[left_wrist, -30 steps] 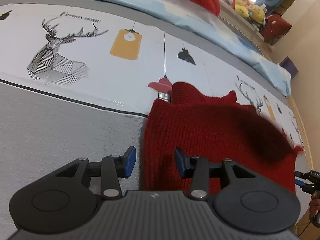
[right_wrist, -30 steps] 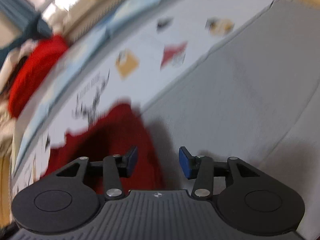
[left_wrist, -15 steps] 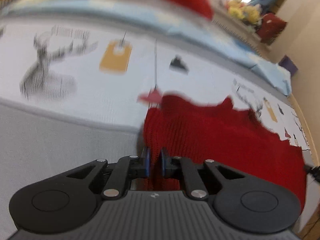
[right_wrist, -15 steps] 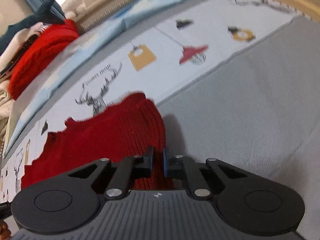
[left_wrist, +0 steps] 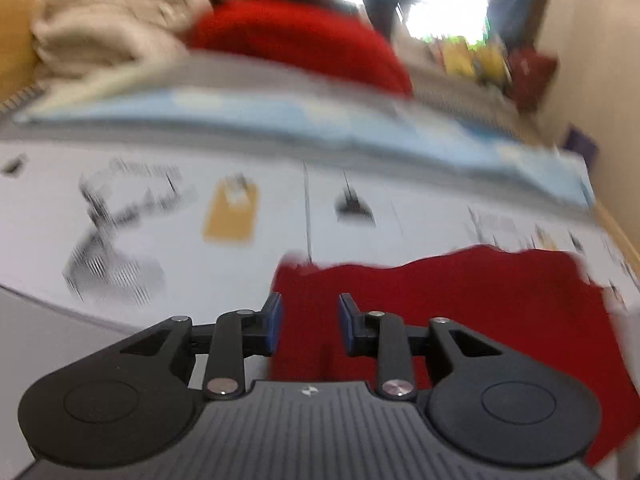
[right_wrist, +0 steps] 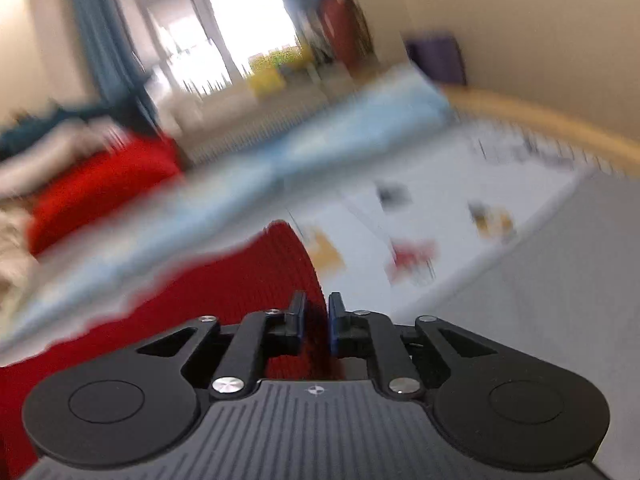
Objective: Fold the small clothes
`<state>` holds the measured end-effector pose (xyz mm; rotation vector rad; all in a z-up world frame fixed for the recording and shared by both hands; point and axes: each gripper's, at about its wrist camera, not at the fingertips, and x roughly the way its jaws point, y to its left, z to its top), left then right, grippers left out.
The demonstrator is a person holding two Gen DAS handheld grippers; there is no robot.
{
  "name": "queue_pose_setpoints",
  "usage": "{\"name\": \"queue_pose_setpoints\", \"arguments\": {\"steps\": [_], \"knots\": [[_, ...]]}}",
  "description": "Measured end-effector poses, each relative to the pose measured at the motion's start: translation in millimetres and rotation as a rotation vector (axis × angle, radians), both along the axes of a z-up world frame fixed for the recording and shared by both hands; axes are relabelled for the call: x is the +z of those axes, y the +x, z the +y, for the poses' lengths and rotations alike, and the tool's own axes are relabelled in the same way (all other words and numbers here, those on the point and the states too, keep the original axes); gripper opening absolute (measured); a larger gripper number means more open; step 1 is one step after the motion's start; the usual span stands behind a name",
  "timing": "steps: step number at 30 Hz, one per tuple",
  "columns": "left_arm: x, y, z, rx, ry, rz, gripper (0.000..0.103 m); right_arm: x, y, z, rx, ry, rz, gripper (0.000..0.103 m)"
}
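Observation:
A dark red knitted garment [left_wrist: 460,300] lies on the printed bed cover [left_wrist: 160,208]. My left gripper [left_wrist: 308,320] is open over the garment's left edge, with nothing between its blue pads. In the right wrist view the same garment [right_wrist: 224,300] is lifted at its right edge. My right gripper [right_wrist: 316,318] is shut on that edge, with red knit showing between the jaws. Both views are blurred by motion.
A bright red folded cloth [left_wrist: 304,40] and cream blankets [left_wrist: 108,36] are piled at the back of the bed. A light blue sheet [left_wrist: 280,116] runs along the far side. Plush toys [left_wrist: 476,60] sit by the window. Grey cover [right_wrist: 560,280] lies to the right.
My left gripper has opened after being shut half a second ago. Both grippers have tilted up, so more of the room shows. My right gripper stays shut on the garment's edge and has lifted it.

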<state>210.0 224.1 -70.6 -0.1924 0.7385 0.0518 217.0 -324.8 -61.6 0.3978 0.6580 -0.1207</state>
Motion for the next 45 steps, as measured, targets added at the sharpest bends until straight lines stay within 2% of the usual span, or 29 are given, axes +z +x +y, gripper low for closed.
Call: {"name": "queue_pose_setpoints", "arguments": {"steps": [1, 2, 3, 5, 6, 9, 12, 13, 16, 18, 20, 21, 22, 23, 25, 27, 30, 34, 35, 37, 39, 41, 43, 44, 45], "knots": [[-1, -3, -1, -0.022, -0.001, 0.028, 0.039, -6, 2, -2, 0.000, 0.008, 0.045, 0.016], [-1, -6, 0, -0.037, -0.008, 0.048, 0.050, -12, 3, -4, 0.008, 0.032, 0.084, 0.022], [-2, -12, 1, -0.060, -0.035, 0.071, 0.055, -17, 2, -7, 0.019, 0.070, 0.121, 0.026], [-5, -25, 5, -0.097, -0.066, 0.115, 0.056, -26, -3, -14, 0.016, 0.117, 0.187, 0.029], [-7, -31, 6, -0.109, -0.070, 0.137, 0.056, -30, -6, -18, 0.018, 0.139, 0.218, 0.035], [-17, -50, 17, -0.101, -0.082, 0.206, 0.055, -42, -22, -25, 0.026, 0.219, 0.285, 0.039], [-16, -71, 28, -0.064, -0.141, 0.256, 0.055, -40, -45, -26, 0.032, 0.233, 0.303, 0.039], [-8, -78, 30, -0.055, -0.129, 0.262, 0.055, -38, -51, -27, 0.033, 0.226, 0.311, 0.039], [21, -103, 34, -0.002, -0.032, 0.190, 0.055, -24, -74, -21, 0.092, 0.167, 0.299, 0.039], [31, -119, 36, 0.023, -0.047, 0.141, 0.055, -15, -88, -18, 0.121, 0.136, 0.267, 0.044], [22, -131, 35, 0.039, -0.083, 0.116, 0.055, -15, -95, -22, 0.100, 0.166, 0.263, 0.046], [13, -131, 33, 0.036, -0.089, 0.144, 0.052, -18, -97, -24, 0.068, 0.202, 0.271, 0.046], [5, -126, 32, 0.061, -0.087, 0.223, 0.046, -20, -98, -27, 0.039, 0.233, 0.272, 0.046], [2, -124, 35, 0.120, -0.104, 0.241, 0.042, -23, -98, -29, 0.017, 0.258, 0.272, 0.046], [2, -124, 41, 0.171, -0.176, 0.207, 0.042, -26, -96, -30, -0.002, 0.266, 0.282, 0.046], [-2, -120, 41, 0.172, -0.215, 0.224, 0.043, -30, -93, -28, 0.000, 0.260, 0.298, 0.046], [-17, -113, 38, 0.147, -0.287, 0.299, 0.045, -38, -87, -27, 0.007, 0.268, 0.325, 0.046], [-26, -109, 34, 0.131, -0.264, 0.323, 0.045, -47, -80, -28, 0.010, 0.262, 0.351, 0.046], [-27, -109, 32, 0.126, -0.263, 0.325, 0.045, -48, -79, -28, 0.016, 0.265, 0.355, 0.046], [-29, -109, 32, 0.122, -0.266, 0.325, 0.045, -51, -76, -25, 0.038, 0.262, 0.358, 0.039], [-29, -108, 31, 0.112, -0.267, 0.323, 0.043, -50, -74, -19, 0.069, 0.242, 0.354, 0.025], [-29, -107, 29, 0.100, -0.265, 0.321, 0.042, -48, -73, -14, 0.099, 0.199, 0.345, 0.020], [-29, -105, 25, 0.071, -0.256, 0.314, 0.028, -45, -73, -12, 0.117, 0.178, 0.331, 0.016], [-28, -103, 23, 0.055, -0.236, 0.312, 0.025, -43, -75, -13, 0.118, 0.180, 0.321, 0.014], [-28, -103, 20, 0.038, -0.208, 0.306, 0.017, -41, -76, -15, 0.114, 0.194, 0.307, 0.013]]}}
